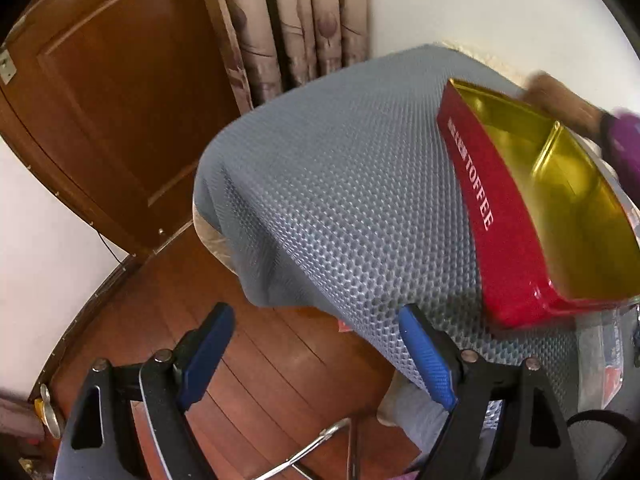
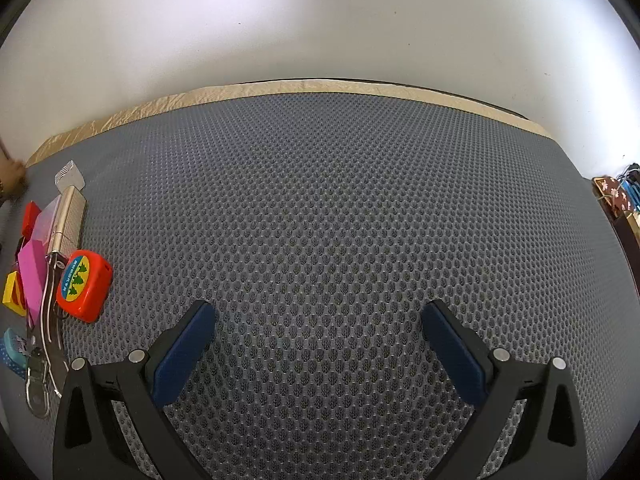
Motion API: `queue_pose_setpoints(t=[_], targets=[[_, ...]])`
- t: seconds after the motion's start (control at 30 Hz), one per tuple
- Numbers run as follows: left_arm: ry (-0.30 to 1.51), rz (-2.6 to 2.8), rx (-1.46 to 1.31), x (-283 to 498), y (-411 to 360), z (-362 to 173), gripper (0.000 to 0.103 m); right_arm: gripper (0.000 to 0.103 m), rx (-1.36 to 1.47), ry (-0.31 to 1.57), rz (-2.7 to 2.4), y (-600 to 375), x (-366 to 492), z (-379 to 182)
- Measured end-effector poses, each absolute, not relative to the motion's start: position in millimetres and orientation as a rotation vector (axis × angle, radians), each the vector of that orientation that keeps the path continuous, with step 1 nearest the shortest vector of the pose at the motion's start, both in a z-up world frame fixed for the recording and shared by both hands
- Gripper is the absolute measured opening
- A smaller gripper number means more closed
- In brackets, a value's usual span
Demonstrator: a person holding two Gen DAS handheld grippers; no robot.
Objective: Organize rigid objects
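Along the left edge of the grey honeycomb mat (image 2: 340, 220), in the right wrist view, a cluster of small rigid things lies close together: an orange tape measure (image 2: 84, 285) with a yellow-and-blue label nearest the middle of the mat, a ribbed silver case (image 2: 69, 220) just beyond it, a pink block (image 2: 33, 276) to its left, and red (image 2: 31, 216) and yellow (image 2: 12, 292) pieces at the very edge — what those are I cannot tell. A clear plastic strip (image 2: 42, 364) lies on the near side of the group. On the right of the left wrist view, an open red toffee tin (image 1: 520, 200) with a gold inside sits on the same mat, a person's blurred hand (image 1: 556, 96) at its far end. Both tongs stand wide apart and hold nothing: the right gripper (image 2: 318, 332) hangs over bare mat, well apart from the cluster, and the left gripper (image 1: 314, 342) hangs over the mat's near-left corner, above the wooden floor (image 1: 248, 360). A wooden door (image 1: 112, 100) and curtains (image 1: 296, 20) stand beyond.
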State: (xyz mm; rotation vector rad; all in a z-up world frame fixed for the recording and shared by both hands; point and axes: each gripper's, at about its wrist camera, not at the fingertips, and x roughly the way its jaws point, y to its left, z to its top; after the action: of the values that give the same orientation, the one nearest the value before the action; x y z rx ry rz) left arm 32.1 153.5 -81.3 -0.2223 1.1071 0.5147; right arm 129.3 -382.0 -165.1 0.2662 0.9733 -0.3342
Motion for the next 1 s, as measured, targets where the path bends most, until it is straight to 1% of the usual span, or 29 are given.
queue_pose_setpoints(t=[0.13,0.27,0.4,0.57,0.67,0.87,1.0], targets=[[1.104,0.467,-0.229,29.1,146.3,-80.6,0.086,0.103,0.266,0.973,-0.335,-379.6,128.8,-164.9],[1.141,0.387,-0.252,24.5,130.5,-81.2,0.086,0.103,0.266,0.973,-0.335,-380.7,131.7,-163.8],[1.079,0.363,-0.2,15.9,110.9,-65.7,0.086,0.103,0.266,0.973,-0.335,-381.2,132.0,-163.8],[0.958,0.337,0.064,3.7,51.3,-45.6,0.086,0.103,0.265,0.972,-0.333,-380.7,131.4,-163.9],[0.927,0.289,0.081,2.6,22.5,-40.8,0.086,0.103,0.266,0.972,-0.333,-381.1,131.0,-164.3],[0.923,0.079,0.114,20.2,-59.6,-35.9,0.086,0.103,0.265,0.972,-0.333,-379.6,131.1,-164.1],[0.941,-0.01,0.149,36.4,-104.3,-42.7,0.086,0.103,0.266,0.971,-0.334,-378.8,130.7,-164.1]])
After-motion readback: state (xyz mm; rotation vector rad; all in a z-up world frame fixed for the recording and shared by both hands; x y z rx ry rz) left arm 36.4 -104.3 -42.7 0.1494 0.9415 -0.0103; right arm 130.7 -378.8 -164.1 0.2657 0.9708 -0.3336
